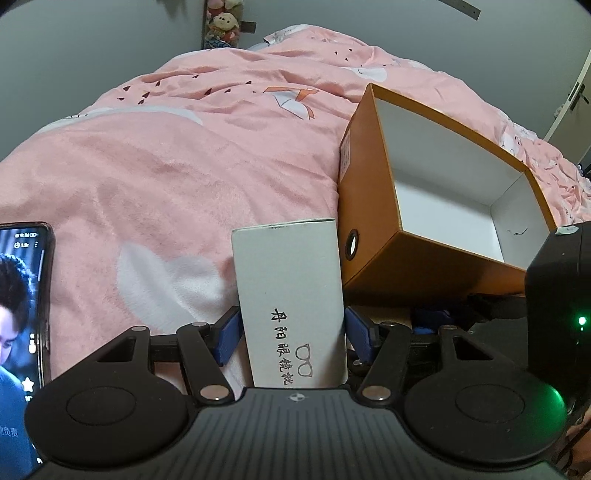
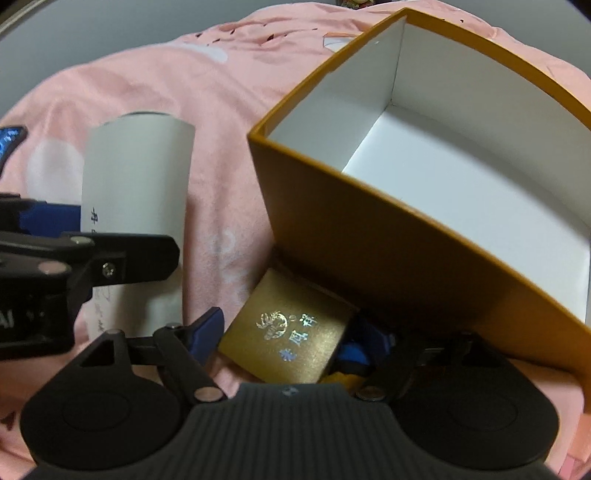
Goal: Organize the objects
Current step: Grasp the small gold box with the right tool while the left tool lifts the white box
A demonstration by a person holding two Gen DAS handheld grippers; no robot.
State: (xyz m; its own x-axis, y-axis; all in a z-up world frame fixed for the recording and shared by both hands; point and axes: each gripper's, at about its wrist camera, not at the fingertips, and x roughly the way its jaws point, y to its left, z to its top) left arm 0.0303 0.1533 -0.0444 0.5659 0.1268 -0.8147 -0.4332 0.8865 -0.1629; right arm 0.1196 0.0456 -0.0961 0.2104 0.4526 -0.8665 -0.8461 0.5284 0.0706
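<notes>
Right up close, the left claw (image 1: pixel 291 332) is clamped on a white glasses box (image 1: pixel 291 295), its blue pads pressed flat against the two long sides so the box stands lengthwise between them, printed face up. That seems a sensible hold for carrying: the narrow width fits the span and the long end points ahead, ready to be lowered into something. Beside it, the right claw (image 2: pixel 284 332) hangs released over a small gold case (image 2: pixel 286 328) with silver lettering that lies on the bed, tucked against the foot of the orange box (image 2: pixel 369 236). Its blue fingers (image 2: pixel 207 328) straddle the case without visibly pressing on it, which reads to me as lining up for a pick; the far finger is half hidden, so contact there I cannot confirm.

Just beyond both stands the orange box, open-topped, its white inside bare, tilted a little on the soft pink blanket (image 1: pixel 166 166). It is likely the place where the smaller boxes belong. Off to the left a phone (image 1: pixel 22 314) lies with its screen lit. Farther back, plush toys (image 1: pixel 223 20) hang on the grey wall.
</notes>
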